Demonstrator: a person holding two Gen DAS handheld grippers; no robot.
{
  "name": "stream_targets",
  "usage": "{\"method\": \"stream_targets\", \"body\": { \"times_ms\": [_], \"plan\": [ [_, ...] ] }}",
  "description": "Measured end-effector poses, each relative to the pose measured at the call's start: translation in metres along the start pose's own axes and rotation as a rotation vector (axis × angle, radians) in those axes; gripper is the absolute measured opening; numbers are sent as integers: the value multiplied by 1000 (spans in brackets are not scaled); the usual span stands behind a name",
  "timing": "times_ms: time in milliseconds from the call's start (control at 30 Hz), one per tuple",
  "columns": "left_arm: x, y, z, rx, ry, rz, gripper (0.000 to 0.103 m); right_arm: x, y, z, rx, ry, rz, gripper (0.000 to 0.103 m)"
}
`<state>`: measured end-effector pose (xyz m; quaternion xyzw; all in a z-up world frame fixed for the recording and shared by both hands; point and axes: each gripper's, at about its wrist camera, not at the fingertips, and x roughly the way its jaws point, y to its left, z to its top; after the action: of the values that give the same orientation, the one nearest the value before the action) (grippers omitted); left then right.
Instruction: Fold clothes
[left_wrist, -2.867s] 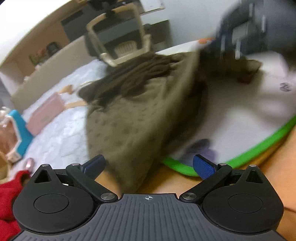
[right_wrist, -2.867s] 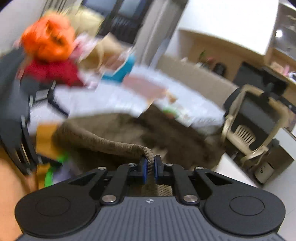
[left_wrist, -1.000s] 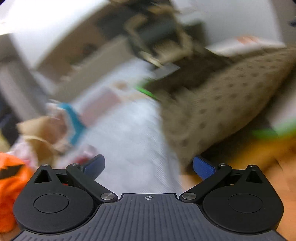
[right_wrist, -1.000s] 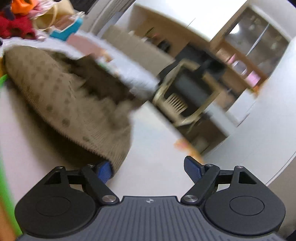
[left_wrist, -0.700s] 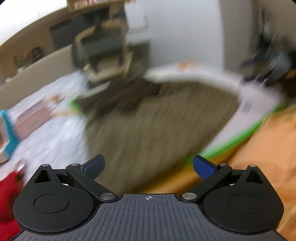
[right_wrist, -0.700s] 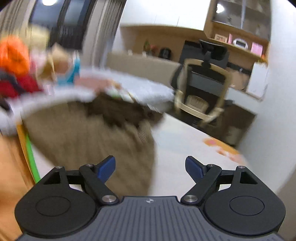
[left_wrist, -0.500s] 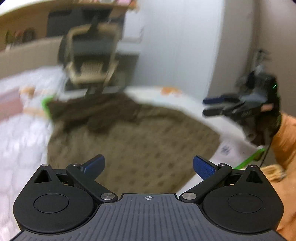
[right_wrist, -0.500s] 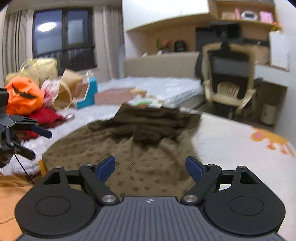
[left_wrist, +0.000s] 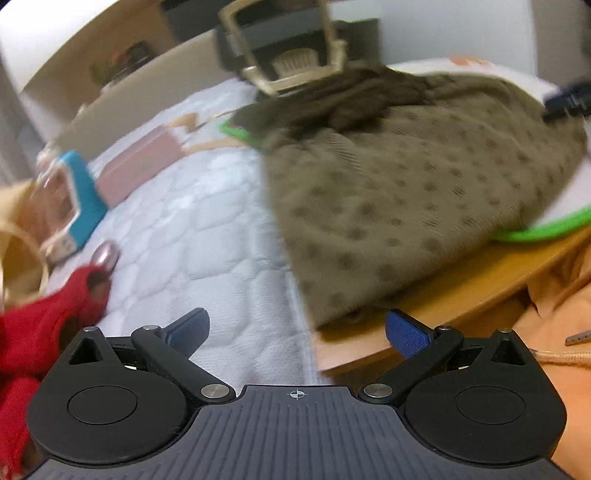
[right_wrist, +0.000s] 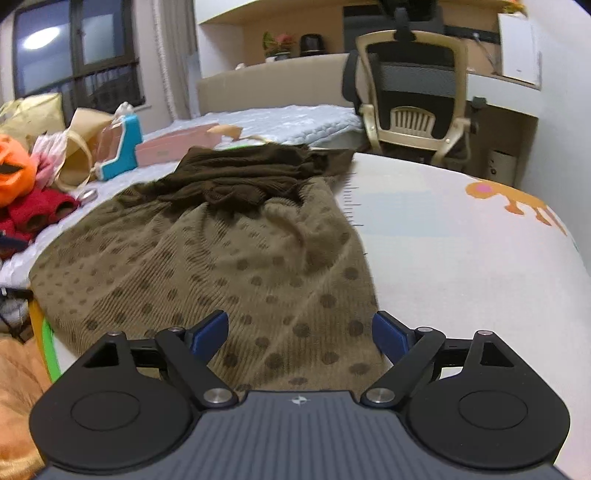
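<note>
From the left wrist we see our left gripper (left_wrist: 295, 326) spread wide and empty, the olive dotted garment (left_wrist: 399, 192) lying at one o'clock on a green-edged mat (left_wrist: 546, 230), its near corner hanging just ahead of the right pad. A red garment (left_wrist: 33, 332) sits at nine o'clock on the quilted mattress (left_wrist: 199, 229).

From the right wrist, our right gripper (right_wrist: 300, 332) is likewise spread and empty above the garment's near edge; its dark brown part (right_wrist: 247, 173) bunches at twelve o'clock, before an office chair (right_wrist: 413, 99).
</note>
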<state>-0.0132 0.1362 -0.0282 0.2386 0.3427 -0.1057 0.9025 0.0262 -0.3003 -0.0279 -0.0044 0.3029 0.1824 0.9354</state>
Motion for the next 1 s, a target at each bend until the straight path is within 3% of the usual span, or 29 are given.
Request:
{"method": "stream_targets", "body": {
  "times_ms": [167, 333, 500, 567, 733, 900, 1000],
  "plan": [
    [8, -8, 17, -38, -86, 128, 103, -1, -7, -2, 49, -12, 5, 90],
    [3, -3, 27, 0, -135, 401, 103, -3, -13, -3, 88, -23, 1, 91],
    [-74, 4, 39, 77, -289, 500, 103, -3, -18, -3, 122, -25, -9, 91],
    [-94, 6, 39, 111, -305, 468, 103, -5, -16, -4, 107, -27, -23, 91],
    [-115, 10, 29, 154, -296, 263, 103, -17, -11, -9, 32, -27, -82, 91],
    [-112, 28, 31, 7, -318, 183, 103, -36, 2, -7, -108, -55, -174, 91],
    [-96, 47, 51, -156, -336, 93, 103, -39, 12, 10, -146, -89, -127, 91]
  ]
}}
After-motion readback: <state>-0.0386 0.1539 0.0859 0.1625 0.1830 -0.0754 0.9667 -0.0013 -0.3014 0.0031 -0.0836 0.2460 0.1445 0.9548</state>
